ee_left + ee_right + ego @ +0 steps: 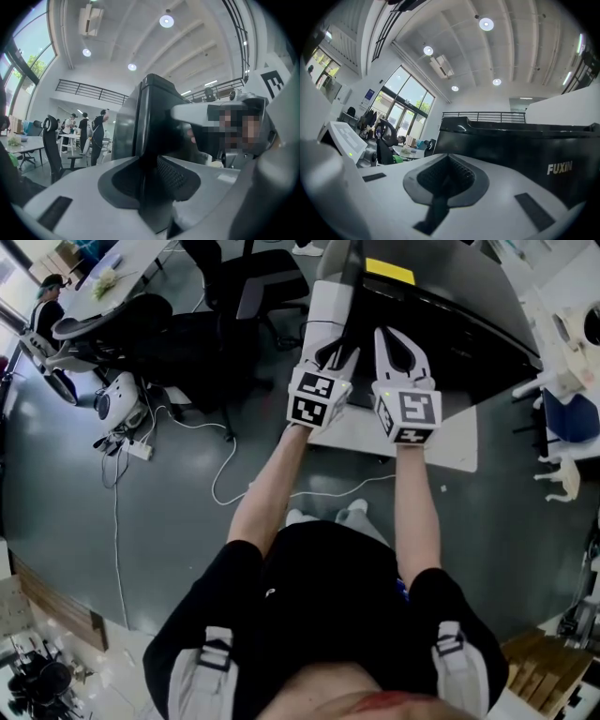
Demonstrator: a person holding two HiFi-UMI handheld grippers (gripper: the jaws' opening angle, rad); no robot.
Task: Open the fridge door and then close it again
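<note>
Our left gripper (339, 354) has its fingers pinching the edge of the black fridge door (149, 126), which stands swung open toward us. Our right gripper (398, 341), fingers pressed together on nothing, is beside it, near the black fridge cabinet (511, 145).

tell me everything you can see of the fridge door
The fridge door is a glossy black slab, upright and seen edge-on. Its edge stands between the jaws of the left hand-held gripper, which look closed on it. Nothing else visibly touches it; how far it stands open is unclear.
</note>
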